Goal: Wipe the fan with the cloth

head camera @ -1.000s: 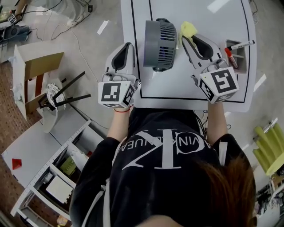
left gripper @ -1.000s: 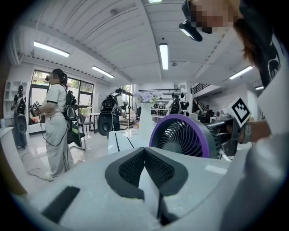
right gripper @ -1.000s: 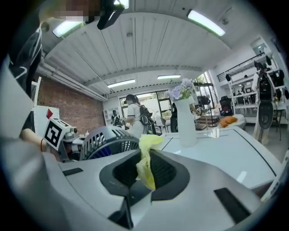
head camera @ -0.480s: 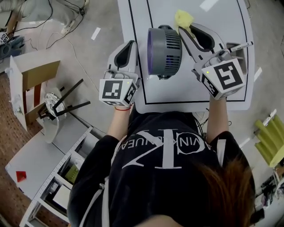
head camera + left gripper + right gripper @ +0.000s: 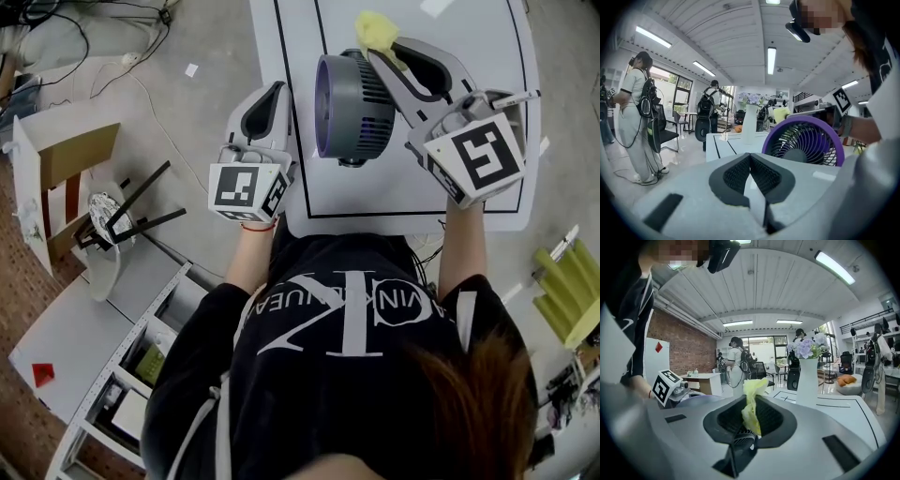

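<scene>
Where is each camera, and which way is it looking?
Head view: on the person's head, looking steeply down at the fan on the table; shows shirt, arms, left gripper, right gripper.
Left gripper view: rides the left gripper, looking along its shut jaws toward the fan's purple front.
Right gripper view: rides the right gripper, looking along jaws shut on the yellow cloth, toward a vase.
Shared: head and left gripper views both show the fan.
</scene>
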### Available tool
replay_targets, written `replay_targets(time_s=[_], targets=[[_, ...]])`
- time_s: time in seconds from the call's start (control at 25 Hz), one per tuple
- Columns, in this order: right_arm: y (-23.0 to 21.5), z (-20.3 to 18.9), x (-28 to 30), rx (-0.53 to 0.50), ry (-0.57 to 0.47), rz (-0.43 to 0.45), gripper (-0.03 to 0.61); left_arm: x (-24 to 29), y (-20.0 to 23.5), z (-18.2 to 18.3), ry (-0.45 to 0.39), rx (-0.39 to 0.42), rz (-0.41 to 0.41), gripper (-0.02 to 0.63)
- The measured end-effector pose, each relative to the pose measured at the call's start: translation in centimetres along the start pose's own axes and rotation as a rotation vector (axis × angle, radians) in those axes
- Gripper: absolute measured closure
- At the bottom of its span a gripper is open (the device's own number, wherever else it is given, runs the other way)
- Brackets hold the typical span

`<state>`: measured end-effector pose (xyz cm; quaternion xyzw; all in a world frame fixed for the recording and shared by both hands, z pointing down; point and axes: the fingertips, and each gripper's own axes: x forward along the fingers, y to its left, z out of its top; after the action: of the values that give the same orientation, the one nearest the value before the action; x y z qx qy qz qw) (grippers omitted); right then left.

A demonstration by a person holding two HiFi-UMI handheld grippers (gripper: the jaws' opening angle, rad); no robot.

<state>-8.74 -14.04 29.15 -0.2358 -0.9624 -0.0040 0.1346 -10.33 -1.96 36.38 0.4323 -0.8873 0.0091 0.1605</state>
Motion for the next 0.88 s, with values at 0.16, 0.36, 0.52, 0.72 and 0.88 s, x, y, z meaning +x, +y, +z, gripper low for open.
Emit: replay_targets(time_s=[0.16,0.36,0.52,0.72,0.88], targets=[[1.3,0.3,-0.4,-0.052,0.016,0.021,0.518,-0.4,-0.1,0.0,-0.005,0.001,0.006,0.609],[3.0,0.7,-2.0,-0.117,0.002,0.047,0.52,-1.1,-0.4,0.2,-0.018,0.0,0.019,0.609],[4.1,1.2,-3.9,-0.13,-0.031,0.072,0.522,-1.4,-1.6,0.4,-0.028,-0.001,0.023,0.609],[6.0,1.7,-5.8,-0.193,-0.06,0.116,0.522,-1.7,-3.2,0.8,-0.042,0.004,0.026,0.609],[7.7,1.4,-6.7,-0.237,-0.064,0.136,0.523,-2.2,-3.9,0.8,-0.047,0.002,0.037,0.609]])
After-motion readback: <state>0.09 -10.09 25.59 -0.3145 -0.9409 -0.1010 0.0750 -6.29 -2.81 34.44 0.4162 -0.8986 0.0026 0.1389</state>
